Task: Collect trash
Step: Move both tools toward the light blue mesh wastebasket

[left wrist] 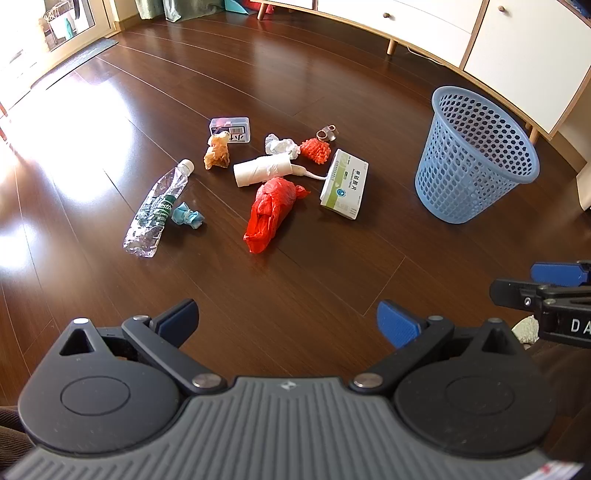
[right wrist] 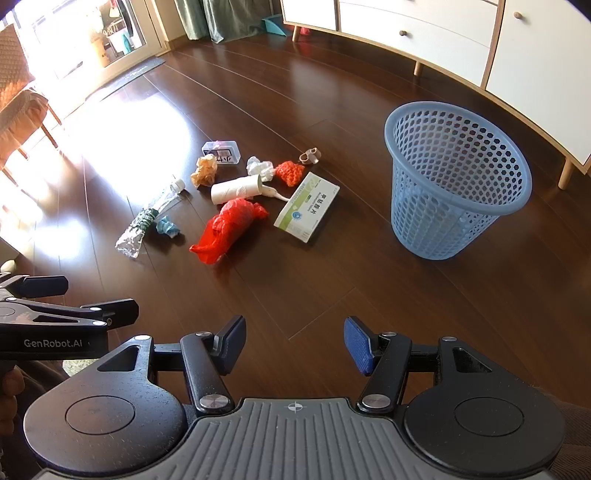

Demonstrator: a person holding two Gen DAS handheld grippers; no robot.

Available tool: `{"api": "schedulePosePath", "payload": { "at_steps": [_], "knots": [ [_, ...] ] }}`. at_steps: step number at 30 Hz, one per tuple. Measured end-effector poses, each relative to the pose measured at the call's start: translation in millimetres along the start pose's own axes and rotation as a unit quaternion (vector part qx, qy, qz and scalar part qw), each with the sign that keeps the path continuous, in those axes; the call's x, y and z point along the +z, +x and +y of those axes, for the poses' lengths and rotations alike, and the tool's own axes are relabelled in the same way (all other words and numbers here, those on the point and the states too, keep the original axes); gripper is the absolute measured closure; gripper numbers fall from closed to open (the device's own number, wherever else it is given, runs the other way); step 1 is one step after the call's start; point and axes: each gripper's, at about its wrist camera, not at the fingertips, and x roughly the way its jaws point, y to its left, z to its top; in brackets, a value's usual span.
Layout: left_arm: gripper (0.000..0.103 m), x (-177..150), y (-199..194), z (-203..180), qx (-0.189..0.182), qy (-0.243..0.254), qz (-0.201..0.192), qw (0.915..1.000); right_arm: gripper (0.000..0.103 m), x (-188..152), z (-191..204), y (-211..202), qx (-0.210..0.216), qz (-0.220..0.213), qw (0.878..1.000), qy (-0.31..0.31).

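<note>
Trash lies in a loose heap on the dark wooden floor: a crushed clear bottle (left wrist: 157,208), a red plastic bag (left wrist: 271,212), a white paper roll (left wrist: 264,169), a green-and-white box (left wrist: 345,184), a small clear case (left wrist: 229,129), crumpled white paper (left wrist: 281,144) and an orange net ball (left wrist: 314,150). A blue mesh bin (left wrist: 476,155) stands upright to the right of the heap. My left gripper (left wrist: 288,323) hangs open above bare floor, well short of the heap. My right gripper (right wrist: 295,345) is open too, with nothing between its fingers.
A white cabinet (right wrist: 424,33) on wooden legs runs along the far wall behind the bin. A glass door with bright sunlight is at the far left, and a wicker chair (right wrist: 18,96) stands near it. Bare floor separates the grippers from the trash.
</note>
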Motion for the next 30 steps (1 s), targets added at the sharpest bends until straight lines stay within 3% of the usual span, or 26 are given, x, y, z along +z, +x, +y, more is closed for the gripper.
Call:
{"api": "schedulePosePath", "payload": {
  "at_steps": [30],
  "knots": [
    [0.001,1.8,-10.6,-3.1,0.007,0.009,-0.014,0.9998,0.047,0.0,-0.5,-8.3,0.002,-0.009,1.000,-0.012]
  ]
}}
